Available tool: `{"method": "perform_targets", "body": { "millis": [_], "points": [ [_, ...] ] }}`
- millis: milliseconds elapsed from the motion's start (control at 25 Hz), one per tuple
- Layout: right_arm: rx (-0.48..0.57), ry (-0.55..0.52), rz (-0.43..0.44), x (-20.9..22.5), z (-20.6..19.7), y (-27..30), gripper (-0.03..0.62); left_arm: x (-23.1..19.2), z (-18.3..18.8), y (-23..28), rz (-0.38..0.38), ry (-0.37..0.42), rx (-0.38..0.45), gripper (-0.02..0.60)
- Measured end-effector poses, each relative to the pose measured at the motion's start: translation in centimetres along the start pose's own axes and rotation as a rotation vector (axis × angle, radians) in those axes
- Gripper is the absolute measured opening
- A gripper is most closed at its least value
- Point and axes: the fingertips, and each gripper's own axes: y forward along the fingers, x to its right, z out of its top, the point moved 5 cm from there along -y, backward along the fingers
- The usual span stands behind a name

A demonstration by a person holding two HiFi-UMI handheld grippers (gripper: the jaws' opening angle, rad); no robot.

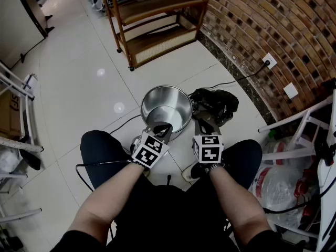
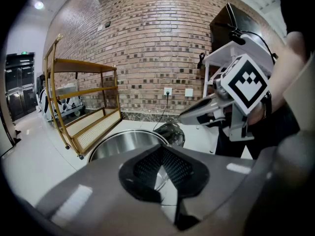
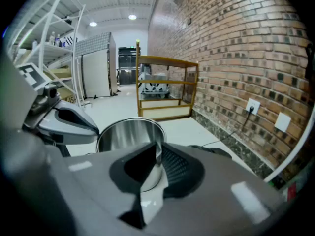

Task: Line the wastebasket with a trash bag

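Observation:
A round steel wastebasket stands open and bare inside on the white tile floor in front of the person's knees. A crumpled black trash bag lies on the floor just to its right, touching it. My left gripper hovers over the basket's near rim, shut with nothing in it. My right gripper hangs beside it, just short of the bag, also shut and empty. The left gripper view shows its closed tips above the basket, with the bag behind. In the right gripper view the basket sits ahead of the tips.
A wooden shelf rack on castors stands beyond the basket. A brick wall runs along the right with an outlet and a cord. A white rack with plastic bags is at the right; cables cross the floor.

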Motion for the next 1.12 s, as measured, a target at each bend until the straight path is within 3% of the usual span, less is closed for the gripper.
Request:
{"method": "perform_targets", "body": {
  "millis": [560,1120],
  "points": [
    [-0.18,0.166,-0.253,8.3,-4.9,2.5,0.17,-0.4,3.7,4.2,0.02,-0.094,0.027,0.002],
    [-0.356,0.153,-0.319,12.9,-9.3,9.2,0.199,-1.0,4.5,6.5,0.006,-0.155,0.019,0.003]
  ]
}}
